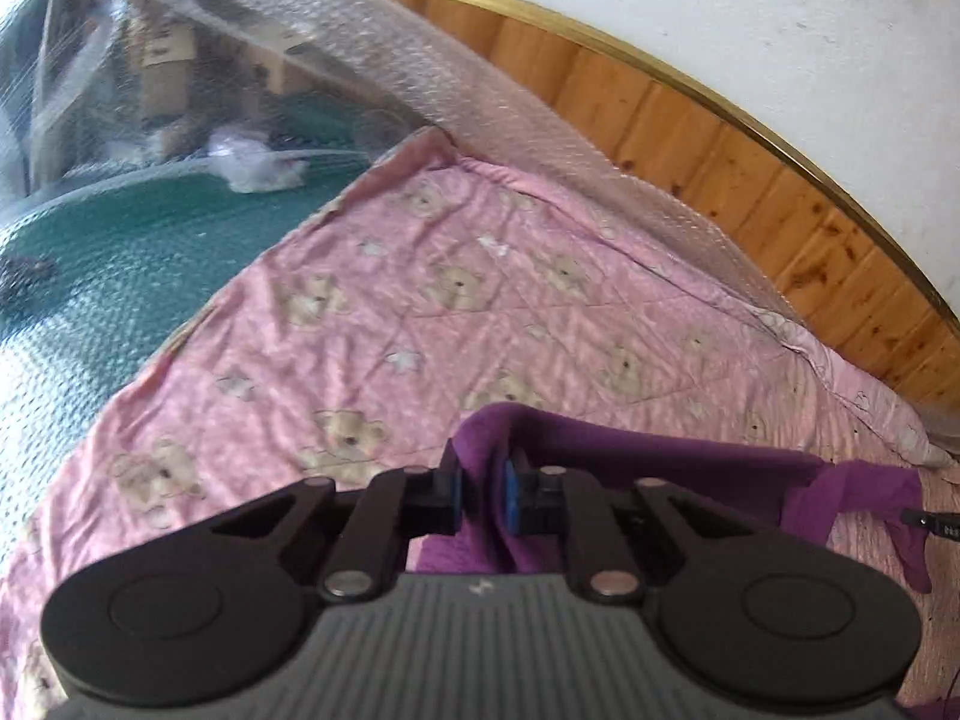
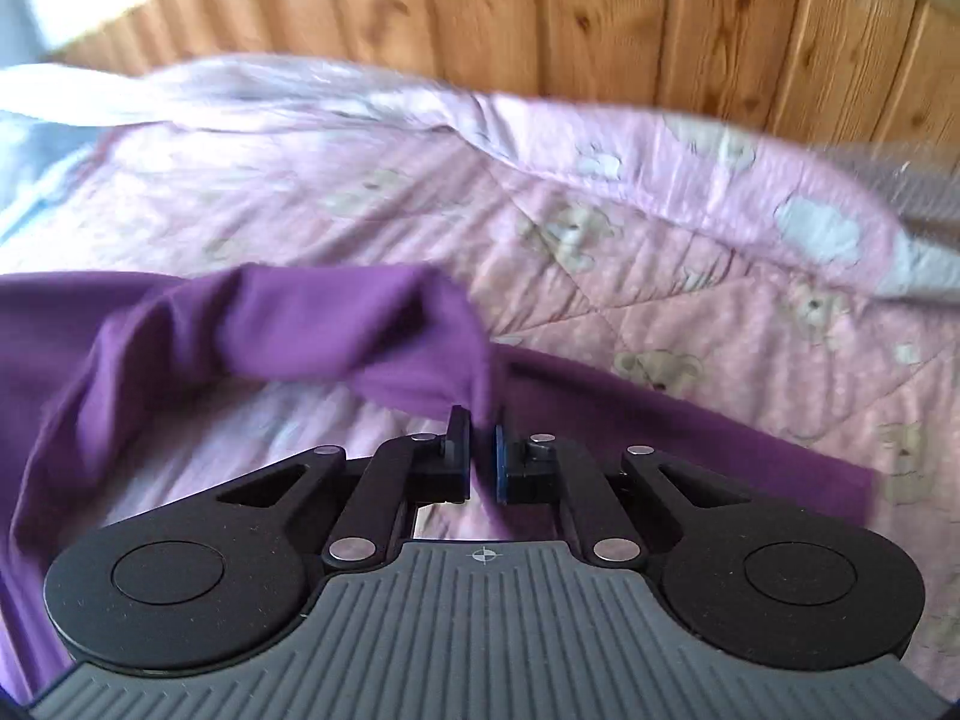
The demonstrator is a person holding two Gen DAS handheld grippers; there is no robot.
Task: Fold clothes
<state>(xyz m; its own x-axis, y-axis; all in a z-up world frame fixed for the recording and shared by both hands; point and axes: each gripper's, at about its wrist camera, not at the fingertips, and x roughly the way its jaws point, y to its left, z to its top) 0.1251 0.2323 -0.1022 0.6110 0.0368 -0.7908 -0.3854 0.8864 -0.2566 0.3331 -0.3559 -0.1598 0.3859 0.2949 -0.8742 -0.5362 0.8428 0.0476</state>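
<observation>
On the quilt [image 1: 420,300], the left gripper [image 1: 483,498] and right gripper [image 2: 482,462] each clamp a raised fold of the garment [image 2: 336,324], jaws nearly closed.

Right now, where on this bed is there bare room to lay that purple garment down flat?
The widest free patch is the pink bear quilt ahead of the left gripper, bordered by the green cover and the bubble wrap along the wooden wall. Near both grippers it is crowded: the purple garment, pinched by the right gripper too, drapes there.
</observation>
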